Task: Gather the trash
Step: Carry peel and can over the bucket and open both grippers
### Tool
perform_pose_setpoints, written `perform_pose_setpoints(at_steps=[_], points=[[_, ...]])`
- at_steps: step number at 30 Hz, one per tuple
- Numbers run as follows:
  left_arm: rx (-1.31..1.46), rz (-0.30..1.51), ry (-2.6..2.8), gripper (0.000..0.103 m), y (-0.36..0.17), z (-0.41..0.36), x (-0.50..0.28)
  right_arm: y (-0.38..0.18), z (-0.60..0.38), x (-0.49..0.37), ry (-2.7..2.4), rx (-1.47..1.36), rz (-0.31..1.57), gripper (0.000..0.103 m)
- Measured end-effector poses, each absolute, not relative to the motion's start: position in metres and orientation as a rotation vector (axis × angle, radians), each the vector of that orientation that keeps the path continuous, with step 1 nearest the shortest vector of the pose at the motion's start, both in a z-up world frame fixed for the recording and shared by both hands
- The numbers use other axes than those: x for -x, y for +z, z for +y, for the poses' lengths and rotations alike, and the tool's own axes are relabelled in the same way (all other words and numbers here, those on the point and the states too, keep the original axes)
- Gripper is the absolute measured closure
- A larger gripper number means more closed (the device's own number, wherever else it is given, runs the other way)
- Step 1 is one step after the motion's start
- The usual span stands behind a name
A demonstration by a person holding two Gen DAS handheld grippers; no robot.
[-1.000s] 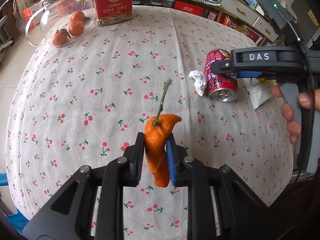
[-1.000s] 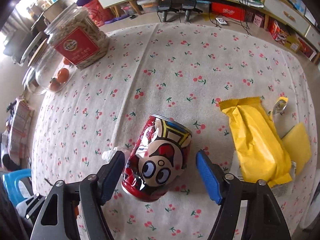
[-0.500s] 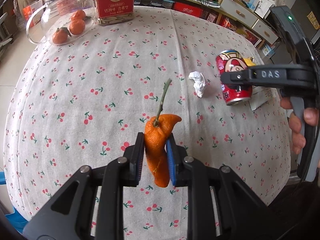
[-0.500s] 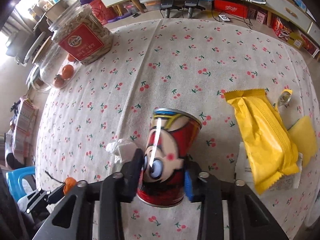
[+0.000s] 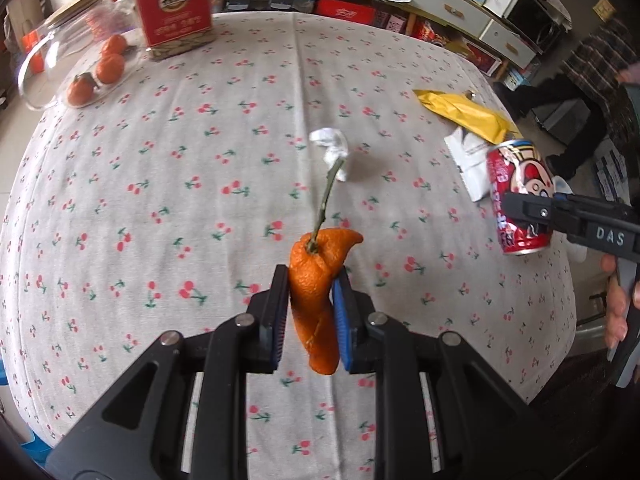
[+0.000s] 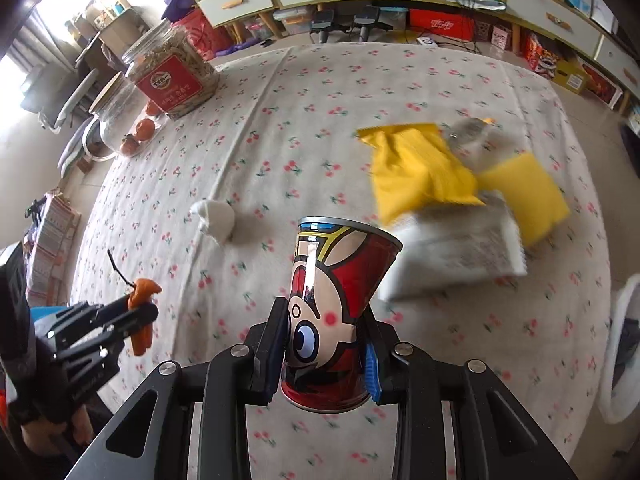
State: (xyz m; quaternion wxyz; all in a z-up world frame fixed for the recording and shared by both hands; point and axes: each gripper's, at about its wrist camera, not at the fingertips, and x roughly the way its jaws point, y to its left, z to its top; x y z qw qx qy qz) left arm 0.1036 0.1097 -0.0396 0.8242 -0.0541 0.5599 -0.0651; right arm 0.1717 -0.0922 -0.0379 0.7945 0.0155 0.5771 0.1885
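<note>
The left gripper (image 5: 310,316) is clamped on a curled strip of orange citrus peel with a thin green stem (image 5: 316,292); both pads press its sides, and the peel hangs clear above the cherry-print tablecloth (image 5: 160,184), the stem pointing to the far side. The right gripper (image 6: 324,354) is closed on a red aluminium drink can printed with a cartoon mouse face (image 6: 332,312); the pads bear on the can's lower body, the wall looks dented between them, and the can is lifted off the cloth near the right edge of the table. On the cloth, a crumpled white paper tissue (image 5: 332,148) lies near the middle, between the two grippers and apart from both. Further right, a crinkled yellow foil snack wrapper (image 6: 416,168) lies partly over a flat white printed packet (image 6: 456,252), with a yellow square piece (image 6: 528,192) just beside them. At the far left stand a clear jar with a red label (image 5: 172,4) and a glass container holding small oranges (image 5: 100,64). A person's fingers (image 5: 618,312) grip the right handle
</note>
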Motion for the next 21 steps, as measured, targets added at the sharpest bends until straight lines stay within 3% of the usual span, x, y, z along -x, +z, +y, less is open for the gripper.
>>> perform_pose_setpoints(at_steps=[21], points=[[-0.077,1.150,-0.425,0.083,-0.029,-0.069,-0.117,-0.021,-0.325,-0.123,0.122,-0.325,1.083,0.070]])
